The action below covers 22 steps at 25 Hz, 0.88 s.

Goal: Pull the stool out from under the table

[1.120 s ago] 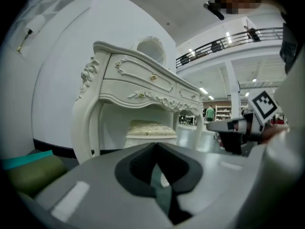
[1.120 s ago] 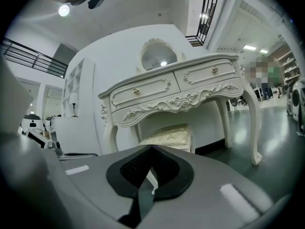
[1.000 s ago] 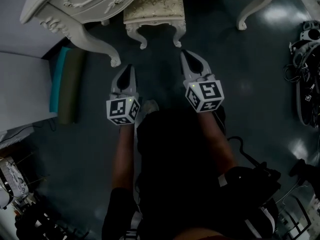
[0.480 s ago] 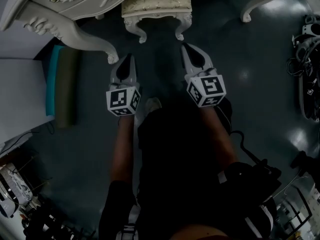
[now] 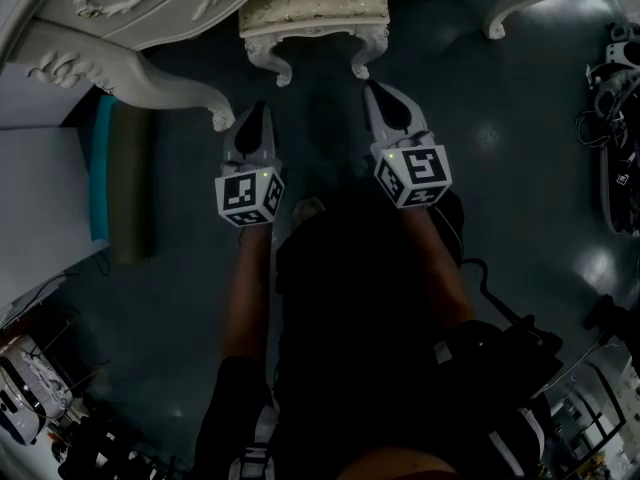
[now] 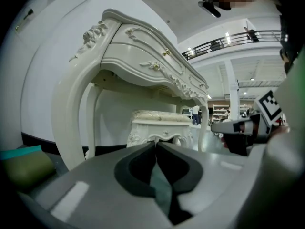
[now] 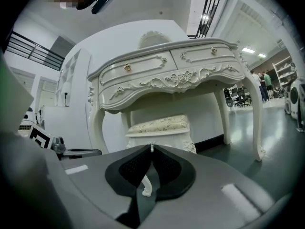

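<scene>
My left gripper [image 5: 256, 111] and right gripper [image 5: 374, 89] are both shut, empty. The stool [image 5: 315, 3] is just ahead of the tips, tucked under the table [image 5: 150, 13] — probably stiff, fairly heavy, with a soft cushion; I'd grip the front legs [image 5: 283, 72].

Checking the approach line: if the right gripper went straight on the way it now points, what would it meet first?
Most likely the stool, near the front leg closest to it: the shut right gripper aims there with only floor between. Depth is hard to judge.
</scene>
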Each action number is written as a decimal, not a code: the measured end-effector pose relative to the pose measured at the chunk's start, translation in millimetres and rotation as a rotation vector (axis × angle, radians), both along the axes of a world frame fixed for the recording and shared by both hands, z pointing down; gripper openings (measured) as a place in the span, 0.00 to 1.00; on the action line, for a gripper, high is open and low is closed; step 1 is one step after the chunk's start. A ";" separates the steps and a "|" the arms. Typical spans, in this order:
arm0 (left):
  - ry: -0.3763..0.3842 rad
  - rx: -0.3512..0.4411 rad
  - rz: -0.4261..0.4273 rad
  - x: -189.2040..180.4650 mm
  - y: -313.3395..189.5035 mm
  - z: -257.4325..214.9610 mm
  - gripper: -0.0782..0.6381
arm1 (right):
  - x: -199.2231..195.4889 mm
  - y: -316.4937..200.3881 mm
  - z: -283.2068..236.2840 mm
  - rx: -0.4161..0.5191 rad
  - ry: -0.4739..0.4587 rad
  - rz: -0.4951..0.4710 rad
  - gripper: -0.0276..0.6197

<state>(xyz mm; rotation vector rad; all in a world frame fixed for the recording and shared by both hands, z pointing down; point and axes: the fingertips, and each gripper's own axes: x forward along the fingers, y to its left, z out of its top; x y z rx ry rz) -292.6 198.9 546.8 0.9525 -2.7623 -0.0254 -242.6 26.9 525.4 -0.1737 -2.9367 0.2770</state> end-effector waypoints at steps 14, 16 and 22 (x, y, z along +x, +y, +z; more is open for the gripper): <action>0.023 0.013 0.014 -40.6 -8.0 23.6 0.30 | -28.1 -14.8 26.4 0.035 0.030 0.043 0.25; 0.028 0.005 0.020 -47.2 -10.0 27.5 0.33 | -33.8 -18.0 30.4 0.043 0.037 0.053 0.29; 0.051 -0.010 0.020 -67.1 -10.1 41.6 0.38 | -47.9 -26.3 41.1 0.021 0.052 0.078 0.38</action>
